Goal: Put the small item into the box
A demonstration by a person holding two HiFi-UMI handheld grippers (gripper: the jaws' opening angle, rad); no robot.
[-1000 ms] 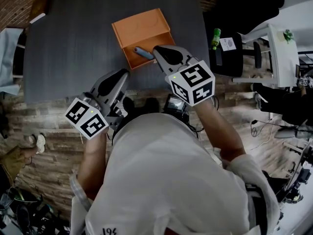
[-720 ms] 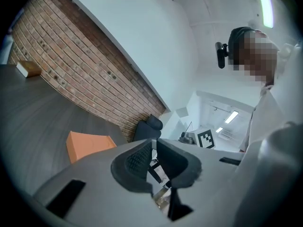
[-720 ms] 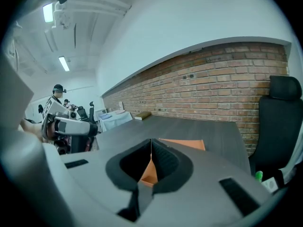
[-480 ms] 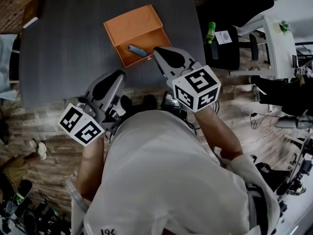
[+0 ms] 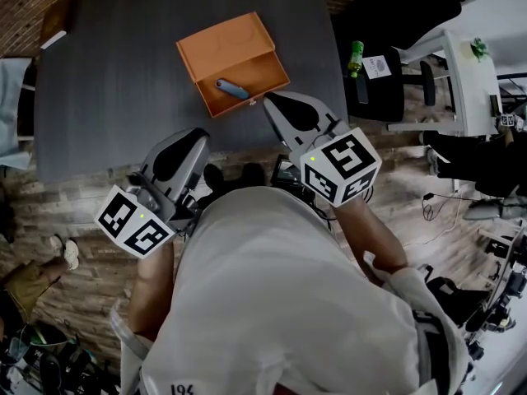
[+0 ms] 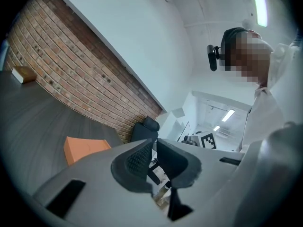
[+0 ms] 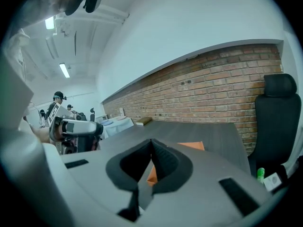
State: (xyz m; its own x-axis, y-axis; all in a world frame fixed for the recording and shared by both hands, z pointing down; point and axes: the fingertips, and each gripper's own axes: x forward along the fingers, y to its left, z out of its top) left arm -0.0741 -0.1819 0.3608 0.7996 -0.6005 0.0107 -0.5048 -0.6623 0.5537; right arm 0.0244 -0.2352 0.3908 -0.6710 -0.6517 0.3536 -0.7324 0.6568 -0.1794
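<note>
An open orange box [image 5: 222, 46] stands on the dark grey table [image 5: 115, 81], with its near compartment towards me. The small blue item [image 5: 232, 89] lies inside that compartment, free of both grippers. My right gripper [image 5: 268, 98] hangs just right of the box's near corner, at the table's front edge, shut and empty. In the right gripper view its jaws [image 7: 151, 141] meet, with the orange box [image 7: 191, 146] just beyond them. My left gripper [image 5: 200, 133] is off the table's front edge, shut with nothing in it. In the left gripper view [image 6: 155, 141] the box [image 6: 83, 148] shows at the left.
A green bottle [image 5: 354, 58] and a white card sit on a black chair [image 5: 387, 85] right of the table. A brown block [image 5: 58, 25] lies at the table's far left corner. A white desk [image 5: 473, 72] stands further right. Wooden flooring lies below me.
My right gripper has drawn back from the box toward me, and the blue item stays lying in the box. The left gripper has shifted slightly toward me.
</note>
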